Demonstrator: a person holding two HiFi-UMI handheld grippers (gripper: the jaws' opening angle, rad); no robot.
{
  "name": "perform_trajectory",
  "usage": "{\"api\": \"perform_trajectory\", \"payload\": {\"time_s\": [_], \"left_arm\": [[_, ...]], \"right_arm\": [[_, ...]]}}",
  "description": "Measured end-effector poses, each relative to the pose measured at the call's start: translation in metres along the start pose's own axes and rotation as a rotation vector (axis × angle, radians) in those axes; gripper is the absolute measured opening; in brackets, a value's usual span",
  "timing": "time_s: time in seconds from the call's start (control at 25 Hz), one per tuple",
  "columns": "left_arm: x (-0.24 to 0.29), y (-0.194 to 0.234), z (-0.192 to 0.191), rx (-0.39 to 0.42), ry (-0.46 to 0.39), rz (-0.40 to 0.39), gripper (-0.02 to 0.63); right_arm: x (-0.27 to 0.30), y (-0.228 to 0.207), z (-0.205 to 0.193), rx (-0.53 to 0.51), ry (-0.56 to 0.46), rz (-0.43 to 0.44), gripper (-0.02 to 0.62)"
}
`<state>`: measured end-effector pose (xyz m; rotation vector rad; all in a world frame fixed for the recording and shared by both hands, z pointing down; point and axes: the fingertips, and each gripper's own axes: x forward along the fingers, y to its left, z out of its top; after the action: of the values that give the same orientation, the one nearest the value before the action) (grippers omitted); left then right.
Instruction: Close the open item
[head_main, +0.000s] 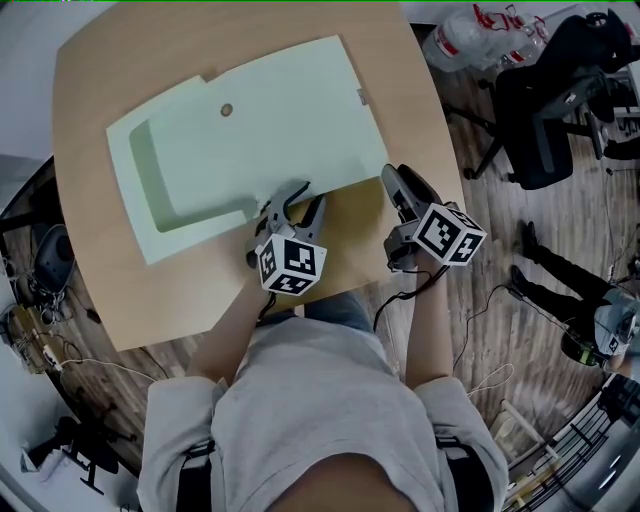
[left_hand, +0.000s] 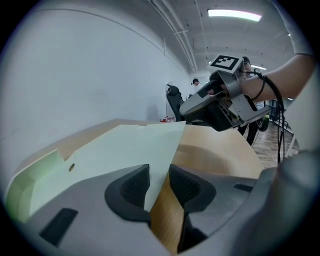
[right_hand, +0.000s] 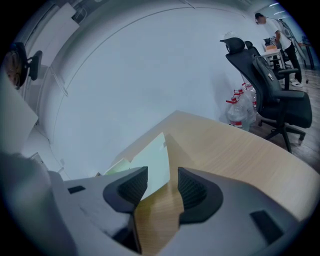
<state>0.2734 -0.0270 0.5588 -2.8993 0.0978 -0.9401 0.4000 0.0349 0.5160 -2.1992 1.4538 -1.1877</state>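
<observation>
A pale green paper folder (head_main: 260, 130) lies flat on the round wooden table (head_main: 120, 290), its top sheet over most of it and a darker inner strip (head_main: 150, 180) showing at the left. My left gripper (head_main: 298, 198) sits at the folder's near edge. In the left gripper view (left_hand: 159, 177) its pads stand apart, with the folder's edge (left_hand: 125, 150) running between them untouched. My right gripper (head_main: 392, 178) hovers just past the folder's near right corner, open with only bare wood between its jaws (right_hand: 162, 185). The folder (right_hand: 152, 167) lies ahead of it to the left.
A black office chair (head_main: 550, 110) and several plastic bottles (head_main: 480, 35) stand on the floor beyond the table's right side. Cables and gear lie on the floor at the left (head_main: 40, 300). A person (right_hand: 280, 30) stands far off by a desk.
</observation>
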Motion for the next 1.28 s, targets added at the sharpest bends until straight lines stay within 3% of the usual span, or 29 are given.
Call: {"api": "perform_trajectory", "payload": {"time_s": [0.28,0.36,0.6,0.88,1.28], "left_arm": [[-0.005,0.002,0.004,-0.004,-0.014,-0.007,0.133],[-0.005,0.001,0.005,-0.005,-0.014,-0.007,0.133],[-0.026,0.015,0.028,-0.052,-0.105,0.015,0.13],[-0.081,0.073,0.035,-0.179,-0.195,0.169,0.021],[-0.18,0.151,-0.007,-0.292,-0.231,0.42,0.015]], "right_arm": [[0.016,0.008,-0.013,0.075,0.005,0.019,0.201],[0.02,0.011,-0.01,0.056,-0.002,0.008,0.075],[0.021,0.024,0.004,0.02,-0.025,0.039,0.035],[0.009,0.05,0.02,-0.051,-0.078,0.037,0.026],[-0.011,0.129,0.041,-0.229,-0.165,0.078,0.018]]}}
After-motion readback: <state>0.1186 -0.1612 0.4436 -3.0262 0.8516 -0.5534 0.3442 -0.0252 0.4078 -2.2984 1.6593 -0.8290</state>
